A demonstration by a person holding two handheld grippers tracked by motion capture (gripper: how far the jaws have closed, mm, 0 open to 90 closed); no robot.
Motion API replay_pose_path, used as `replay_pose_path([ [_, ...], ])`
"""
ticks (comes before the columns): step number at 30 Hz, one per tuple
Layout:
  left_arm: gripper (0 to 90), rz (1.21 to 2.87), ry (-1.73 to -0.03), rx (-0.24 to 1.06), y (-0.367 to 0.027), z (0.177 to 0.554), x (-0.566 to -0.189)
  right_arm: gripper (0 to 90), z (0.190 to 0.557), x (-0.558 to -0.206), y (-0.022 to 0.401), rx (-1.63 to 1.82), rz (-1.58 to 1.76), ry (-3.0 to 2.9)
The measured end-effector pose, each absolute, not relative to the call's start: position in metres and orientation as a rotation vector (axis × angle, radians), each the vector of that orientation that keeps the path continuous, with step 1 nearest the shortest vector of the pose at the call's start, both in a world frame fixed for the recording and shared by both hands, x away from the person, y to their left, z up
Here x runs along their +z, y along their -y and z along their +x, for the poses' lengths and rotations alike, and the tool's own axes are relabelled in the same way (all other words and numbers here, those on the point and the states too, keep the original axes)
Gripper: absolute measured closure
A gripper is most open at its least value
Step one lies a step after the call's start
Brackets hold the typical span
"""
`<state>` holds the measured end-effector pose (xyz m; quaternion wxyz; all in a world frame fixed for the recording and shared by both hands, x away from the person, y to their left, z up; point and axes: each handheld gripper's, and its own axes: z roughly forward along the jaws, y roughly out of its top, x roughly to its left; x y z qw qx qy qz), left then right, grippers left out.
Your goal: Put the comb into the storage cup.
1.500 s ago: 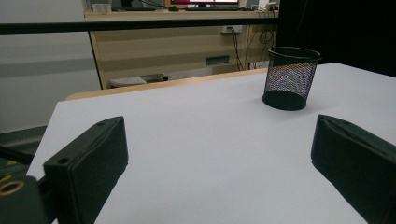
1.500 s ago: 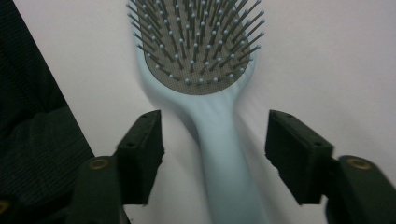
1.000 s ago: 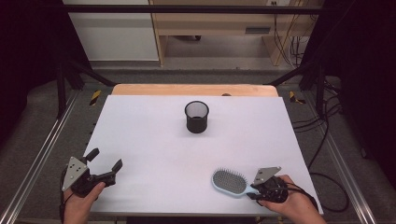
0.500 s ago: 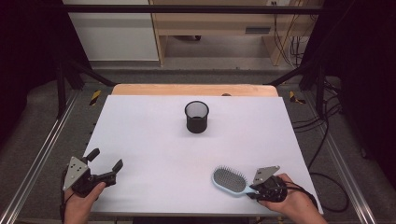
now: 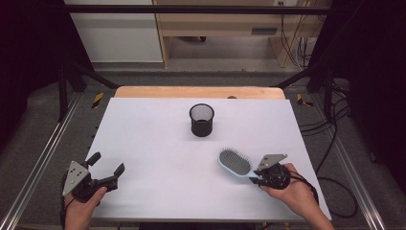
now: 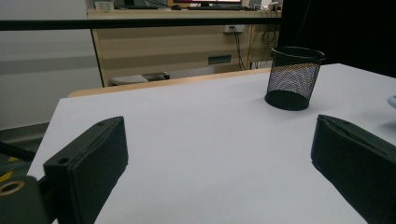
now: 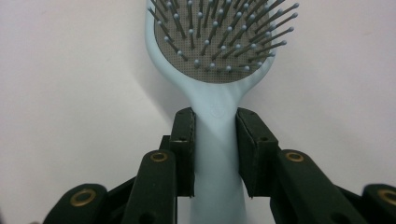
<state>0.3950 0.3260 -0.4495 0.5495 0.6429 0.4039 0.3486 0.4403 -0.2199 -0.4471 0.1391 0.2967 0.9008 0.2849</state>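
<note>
While gripped: hairbrush (image 7: 215,140) handle sits between right gripper (image 7: 215,149) pads.
Jaws: just closed, pinching handle.
Head: beyond fingertips.

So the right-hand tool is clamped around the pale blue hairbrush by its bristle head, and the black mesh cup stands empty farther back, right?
Not by the head. The right gripper has its jaws shut on the handle of the hairbrush, just below the bristles, as the right gripper view shows. The mesh cup does stand farther back, empty.

Even overhead light is brightening the white desk (image 5: 158,139); surroundings are staying dark, soft shadows are falling, close-ups are blurring slightly.
</note>
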Motion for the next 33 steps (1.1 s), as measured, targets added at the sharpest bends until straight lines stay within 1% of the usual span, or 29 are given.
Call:
replay_pose_path([
  [6,3.9,1.521,-0.955,0.822,-0.325,0.395,-0.45,69.9,0.464,-0.447,0.22,0.845,0.909,-2.536],
  [12,4.0,1.509,-0.956,0.814,-0.325,0.396,-0.448,69.9,0.479,-0.447,0.227,0.897,0.992,-2.405],
  [24,4.0,1.514,-0.95,0.81,-0.324,0.395,-0.449,69.9,0.483,-0.439,0.216,1.142,1.068,-2.146],
  [29,4.0,1.502,-0.947,0.797,-0.324,0.394,-0.448,69.9,0.479,-0.428,0.208,1.236,1.072,-2.071],
  [33,4.0,1.506,-0.94,0.789,-0.322,0.394,-0.448,69.9,0.477,-0.417,0.193,1.286,1.053,-2.024],
])
